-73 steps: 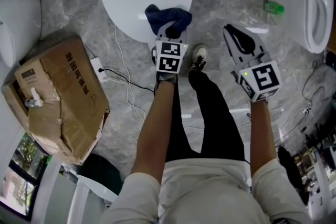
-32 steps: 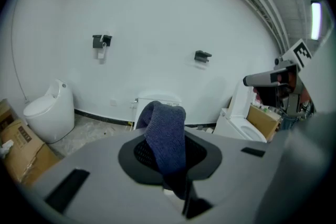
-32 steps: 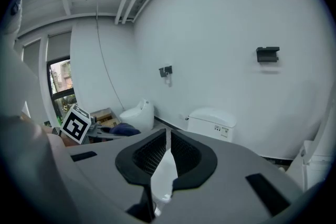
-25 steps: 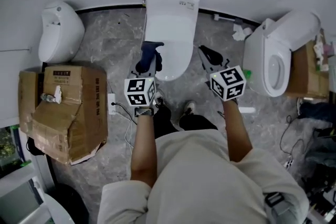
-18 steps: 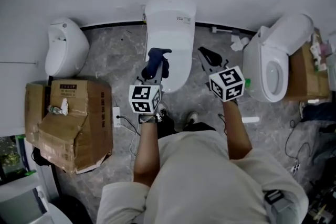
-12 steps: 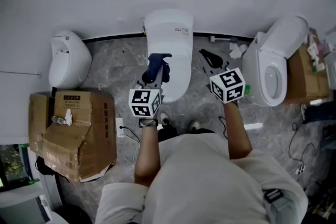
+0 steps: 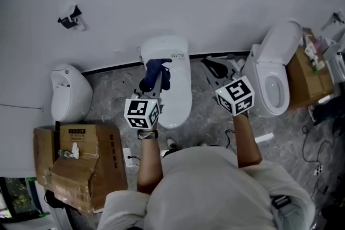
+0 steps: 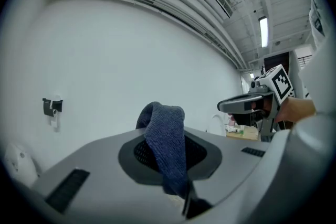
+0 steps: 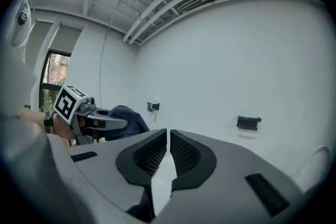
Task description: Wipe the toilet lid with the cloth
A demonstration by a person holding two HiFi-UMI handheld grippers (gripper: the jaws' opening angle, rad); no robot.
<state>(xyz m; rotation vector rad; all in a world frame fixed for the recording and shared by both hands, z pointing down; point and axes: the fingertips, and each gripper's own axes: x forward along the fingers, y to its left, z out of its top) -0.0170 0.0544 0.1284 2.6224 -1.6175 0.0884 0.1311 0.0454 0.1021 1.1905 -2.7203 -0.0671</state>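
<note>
White wall (image 8: 105, 55) ahead; left hand-held gripper (image 8: 169, 162) clamps cloth (image 8: 165, 134) (right one (image 9: 168, 152) closed, empty).

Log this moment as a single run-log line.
left claw: shut on blue cloth | right claw: shut, empty | blue cloth: in the air, off the toilet lid | wiping: not under way

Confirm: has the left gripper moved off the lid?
Yes. The left gripper rose from the lid's near edge, cloth clamped, and now points at the wall.
</note>
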